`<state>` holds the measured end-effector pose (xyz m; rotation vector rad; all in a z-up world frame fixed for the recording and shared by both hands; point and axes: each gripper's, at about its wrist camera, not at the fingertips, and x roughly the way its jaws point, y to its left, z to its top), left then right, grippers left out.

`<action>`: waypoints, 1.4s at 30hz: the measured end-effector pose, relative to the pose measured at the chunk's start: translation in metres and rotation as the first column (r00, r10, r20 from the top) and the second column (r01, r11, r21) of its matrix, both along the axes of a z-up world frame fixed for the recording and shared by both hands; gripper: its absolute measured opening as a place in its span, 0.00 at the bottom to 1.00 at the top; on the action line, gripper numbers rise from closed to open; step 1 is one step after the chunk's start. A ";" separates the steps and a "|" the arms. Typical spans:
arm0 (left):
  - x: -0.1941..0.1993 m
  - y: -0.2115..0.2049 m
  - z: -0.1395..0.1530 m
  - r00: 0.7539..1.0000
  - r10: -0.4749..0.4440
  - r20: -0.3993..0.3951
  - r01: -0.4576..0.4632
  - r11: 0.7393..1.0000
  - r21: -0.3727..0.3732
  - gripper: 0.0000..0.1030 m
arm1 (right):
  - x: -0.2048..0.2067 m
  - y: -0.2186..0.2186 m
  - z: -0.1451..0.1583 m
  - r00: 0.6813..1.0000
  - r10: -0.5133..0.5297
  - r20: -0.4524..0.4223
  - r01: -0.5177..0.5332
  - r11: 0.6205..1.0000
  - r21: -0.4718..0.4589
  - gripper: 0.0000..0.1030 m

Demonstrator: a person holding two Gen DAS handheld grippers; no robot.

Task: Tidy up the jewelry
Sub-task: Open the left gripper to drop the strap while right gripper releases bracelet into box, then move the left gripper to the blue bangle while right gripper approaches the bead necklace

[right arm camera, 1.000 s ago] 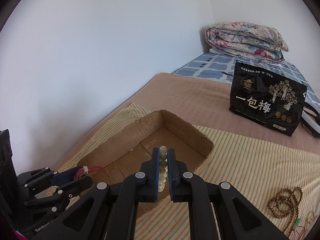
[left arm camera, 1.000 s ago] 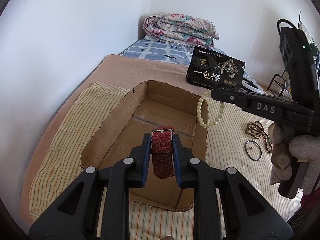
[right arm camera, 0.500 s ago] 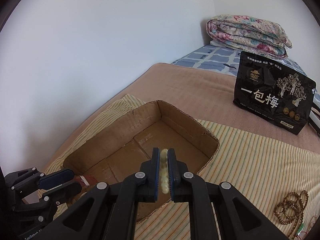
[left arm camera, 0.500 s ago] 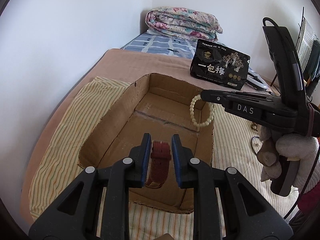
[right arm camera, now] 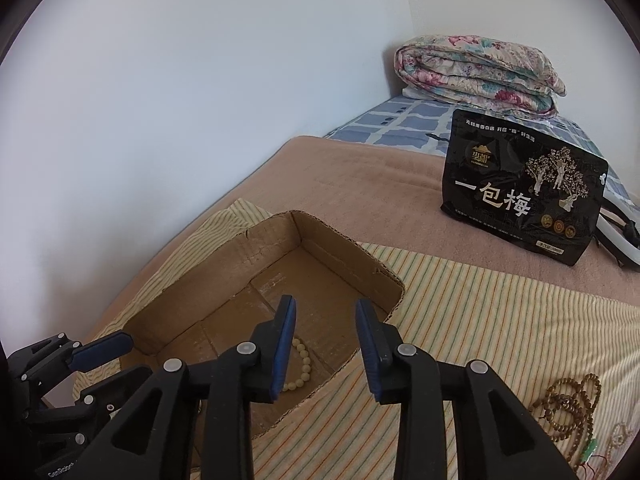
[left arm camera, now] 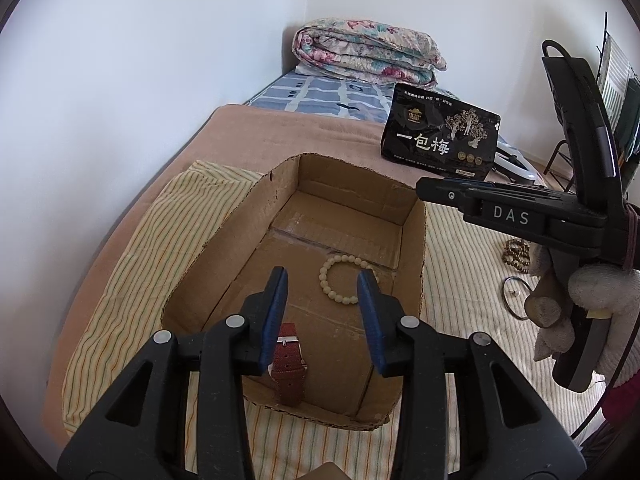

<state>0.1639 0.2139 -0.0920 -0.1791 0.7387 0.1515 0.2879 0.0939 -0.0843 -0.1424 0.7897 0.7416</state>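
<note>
Presently, open brown cardboard box (left arm camera: 224,236) on striped yellow cloth (left arm camera: 132,248): contains red textured watch strap with silver buckle (left arm camera: 289,364) near front wall, pale cream bead bracelet (left arm camera: 340,278) mid-floor. Left gripper (left arm camera: 322,308) spread, empty, above box; right gripper (right arm camera: 325,338) spread, empty, over box's edge. Brown wooden bead strands (right arm camera: 568,404) and thin silver ring (left arm camera: 516,298) on cloth beside box

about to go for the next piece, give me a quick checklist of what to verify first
1. Left gripper open, empty: ok.
2. Right gripper open, empty: ok.
3. Red watch strap lying in the cardboard box: ok.
4. Pale bead bracelet on the box floor: ok.
5. Brown bead strands and metal ring left on the striped cloth: not ok.
6. Clasp states: cannot tell.
</note>
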 end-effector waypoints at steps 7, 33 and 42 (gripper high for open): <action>-0.003 -0.010 0.008 1.000 -0.005 0.015 0.005 1.000 0.008 0.35 | -0.006 -0.020 0.014 0.999 -0.034 0.037 0.034 0.999 -0.001 0.52; 0.002 -0.102 0.030 0.983 -0.185 0.002 0.185 0.982 0.048 0.49 | -0.005 -0.179 0.050 0.967 -0.238 0.089 0.241 0.970 -0.035 0.98; 0.009 -0.145 0.027 0.962 -0.273 -0.004 0.273 0.961 0.049 0.78 | 0.013 -0.223 0.037 0.953 -0.301 0.035 0.302 0.953 -0.024 0.90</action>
